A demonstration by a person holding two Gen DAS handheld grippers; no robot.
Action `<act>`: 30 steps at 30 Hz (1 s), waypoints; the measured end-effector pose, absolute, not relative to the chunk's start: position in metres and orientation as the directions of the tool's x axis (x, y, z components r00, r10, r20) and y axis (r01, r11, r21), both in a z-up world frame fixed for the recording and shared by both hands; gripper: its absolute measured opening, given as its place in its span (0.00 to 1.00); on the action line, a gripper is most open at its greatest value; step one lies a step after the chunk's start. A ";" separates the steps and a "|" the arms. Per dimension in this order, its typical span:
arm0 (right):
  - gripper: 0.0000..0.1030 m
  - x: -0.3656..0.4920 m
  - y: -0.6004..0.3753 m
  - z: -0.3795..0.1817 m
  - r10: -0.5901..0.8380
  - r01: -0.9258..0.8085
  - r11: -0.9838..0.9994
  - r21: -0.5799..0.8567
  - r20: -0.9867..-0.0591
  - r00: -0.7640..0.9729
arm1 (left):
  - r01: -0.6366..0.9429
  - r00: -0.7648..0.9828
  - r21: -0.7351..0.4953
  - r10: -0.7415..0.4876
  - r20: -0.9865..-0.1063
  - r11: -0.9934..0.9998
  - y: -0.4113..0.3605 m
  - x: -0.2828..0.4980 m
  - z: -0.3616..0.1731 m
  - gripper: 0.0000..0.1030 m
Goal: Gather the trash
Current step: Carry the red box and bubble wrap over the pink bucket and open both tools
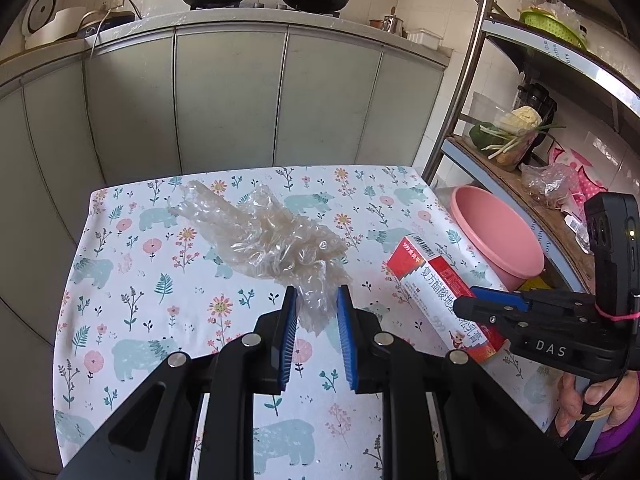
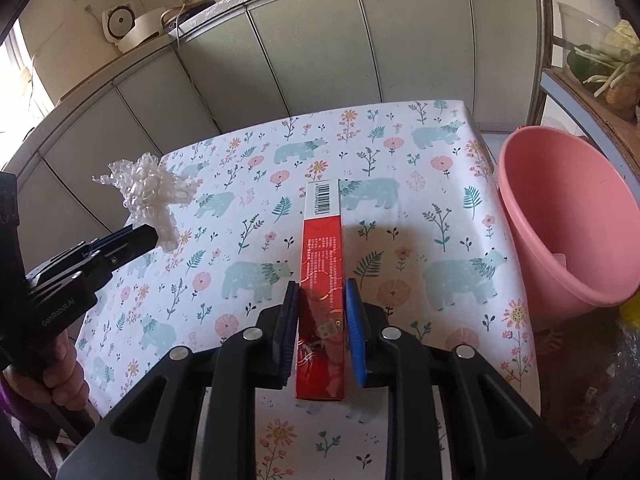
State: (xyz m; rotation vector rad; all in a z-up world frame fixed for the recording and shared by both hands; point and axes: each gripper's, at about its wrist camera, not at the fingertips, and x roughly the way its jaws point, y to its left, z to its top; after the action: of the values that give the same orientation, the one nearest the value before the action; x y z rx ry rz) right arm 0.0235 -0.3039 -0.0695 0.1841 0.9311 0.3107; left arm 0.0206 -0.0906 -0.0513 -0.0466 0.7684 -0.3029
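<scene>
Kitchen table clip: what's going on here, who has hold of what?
A person is clearing trash off a table with a floral cloth, one hand-held gripper in each hand. The left hand-held gripper has pinched the crumpled clear plastic bag. The right hand-held gripper straddles the red and white box, jaws close against its sides. A pink bucket stands beside the table's right edge; nothing has been dropped in at this moment.

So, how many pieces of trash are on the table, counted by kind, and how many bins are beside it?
Crumpled clear plastic bag: 1
Red and white carton box: 1
Pink plastic bucket: 1
Total: 3
</scene>
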 end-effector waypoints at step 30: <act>0.23 0.010 -0.334 -0.044 0.361 -0.166 0.925 0.341 -0.659 0.659 | 0.266 0.702 -0.093 -0.259 -0.663 0.960 -0.119 0.044 -0.035 0.18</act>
State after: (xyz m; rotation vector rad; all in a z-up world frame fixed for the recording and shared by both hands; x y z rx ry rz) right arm 0.0101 -0.3338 -0.0441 0.2613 0.7982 0.3021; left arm 0.0439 -0.1193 -0.0345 0.0099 0.7364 -0.2917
